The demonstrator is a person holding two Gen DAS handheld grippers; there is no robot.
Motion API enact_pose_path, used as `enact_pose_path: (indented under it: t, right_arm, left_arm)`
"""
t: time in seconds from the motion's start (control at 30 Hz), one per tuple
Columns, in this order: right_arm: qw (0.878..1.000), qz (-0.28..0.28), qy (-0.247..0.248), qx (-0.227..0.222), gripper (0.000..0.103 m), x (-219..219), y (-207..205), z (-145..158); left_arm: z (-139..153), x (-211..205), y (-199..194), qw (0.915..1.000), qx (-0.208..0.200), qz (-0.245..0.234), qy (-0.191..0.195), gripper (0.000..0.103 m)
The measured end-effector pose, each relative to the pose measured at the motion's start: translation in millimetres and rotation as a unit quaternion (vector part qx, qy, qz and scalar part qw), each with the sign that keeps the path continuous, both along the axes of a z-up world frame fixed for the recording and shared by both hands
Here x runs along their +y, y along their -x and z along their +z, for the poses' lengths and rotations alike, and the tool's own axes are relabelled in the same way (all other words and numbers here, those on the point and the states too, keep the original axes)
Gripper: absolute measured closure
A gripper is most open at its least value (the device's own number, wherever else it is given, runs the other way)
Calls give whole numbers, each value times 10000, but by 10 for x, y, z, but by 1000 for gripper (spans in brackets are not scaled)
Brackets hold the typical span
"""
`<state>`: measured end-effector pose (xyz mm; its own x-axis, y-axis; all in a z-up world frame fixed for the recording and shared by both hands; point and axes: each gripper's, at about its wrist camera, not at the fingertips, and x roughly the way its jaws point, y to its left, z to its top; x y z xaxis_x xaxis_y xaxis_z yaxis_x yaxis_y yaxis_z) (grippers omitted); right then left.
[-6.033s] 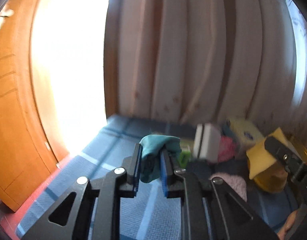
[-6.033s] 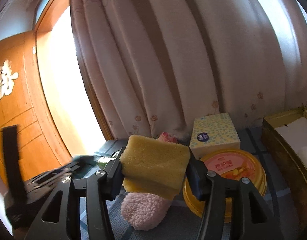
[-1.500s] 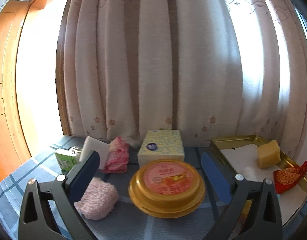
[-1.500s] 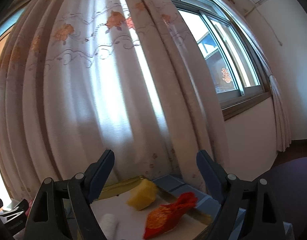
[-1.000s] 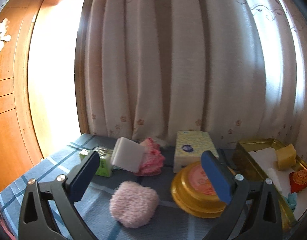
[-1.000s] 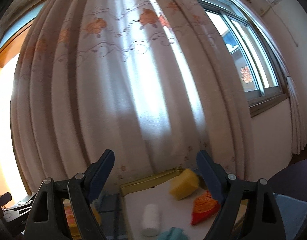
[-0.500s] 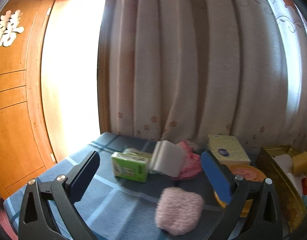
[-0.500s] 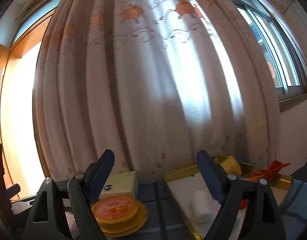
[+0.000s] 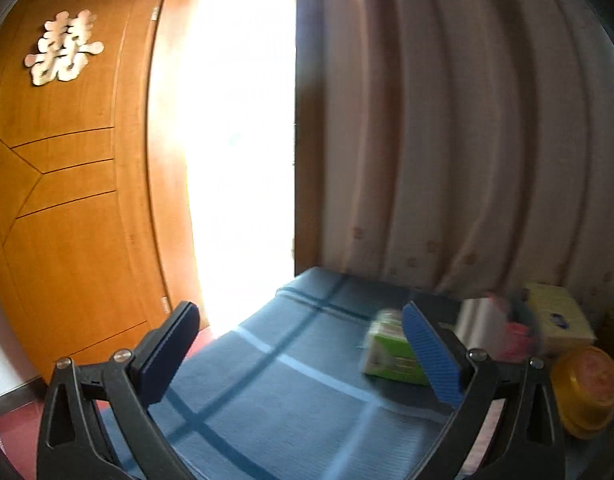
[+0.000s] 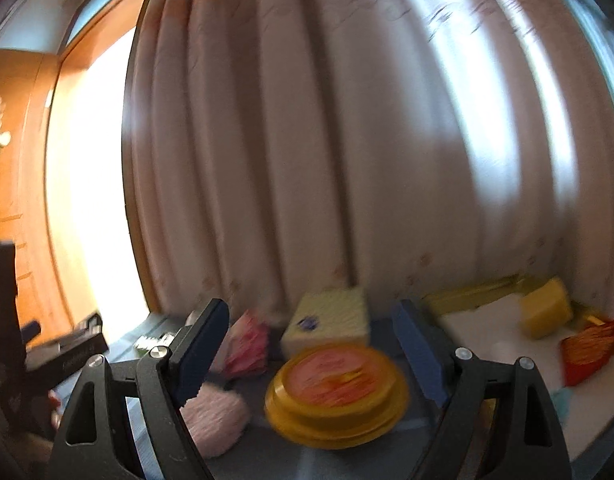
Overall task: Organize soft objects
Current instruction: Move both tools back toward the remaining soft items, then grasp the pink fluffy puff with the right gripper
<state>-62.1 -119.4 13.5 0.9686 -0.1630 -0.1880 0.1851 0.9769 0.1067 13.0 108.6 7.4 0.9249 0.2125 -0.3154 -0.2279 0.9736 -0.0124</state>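
- Left wrist view: my left claw [image 9: 303, 354] has its 2 jaws wide apart with nothing between them, only blue checked cloth [image 9: 275, 408] below.
- Just beyond my right jaw sits a green pack [image 9: 389, 354], partly hidden behind the jaw's blue pad.
- Further right of that jaw stand a white block [image 9: 481, 328], something pink [image 9: 517, 340] that is blurred, a pale yellow tissue box [image 9: 557, 322] and a round yellow tin [image 9: 587, 388] at the frame's edge.
- Far left of my claw is a wooden door [image 9: 67, 200]; ahead hangs a curtain [image 9: 467, 140].
- Right wrist view: my right claw [image 10: 311, 344] also stands wide apart and holds nothing.
- Between the jaws, ahead and low, lies the round yellow tin [image 10: 337, 392], with the tissue box [image 10: 327, 318] behind it.
- By my left jaw lie a fluffy pink puff [image 10: 217, 418] and a pink bundle [image 10: 247, 344].
- Right of my right jaw is a gold tray [image 10: 467, 294] holding a yellow sponge [image 10: 545, 312] and a red-orange pouch [image 10: 591, 348].
- At far left the other claw [image 10: 47, 354] shows, dark and blurred.
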Motion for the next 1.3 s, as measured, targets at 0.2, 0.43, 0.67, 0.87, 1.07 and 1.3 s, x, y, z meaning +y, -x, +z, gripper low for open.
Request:
enact_pose_path:
  t: [0.2, 0.43, 0.67, 0.87, 1.07, 1.3]
  right_arm:
    - [9951, 769, 78, 621, 17, 276, -234, -79]
    - [9789, 1479, -96, 1408, 20, 541, -495, -191]
    - [9550, 1685, -413, 2406, 38, 613, -819, -422]
    - [9454, 1464, -631, 2842, 38, 564, -991, -556]
    - [9392, 1560, -372, 3036, 76, 667, -1073, -574]
    - [9419, 2222, -479, 2472, 86, 575, -887, -420]
  left_arm:
    - [-23, 252, -156, 9990, 253, 282, 228, 1]
    - [-50, 235, -241, 9986, 412, 209, 252, 1]
    - [-48, 224, -251, 9989, 394, 155, 220, 1]
    - [-45, 203, -262, 9987, 460, 109, 197, 1]
    - [-26, 167, -247, 9989, 447, 41, 160, 1]
    - [-31, 85, -269, 9984, 501, -274, 35, 1]
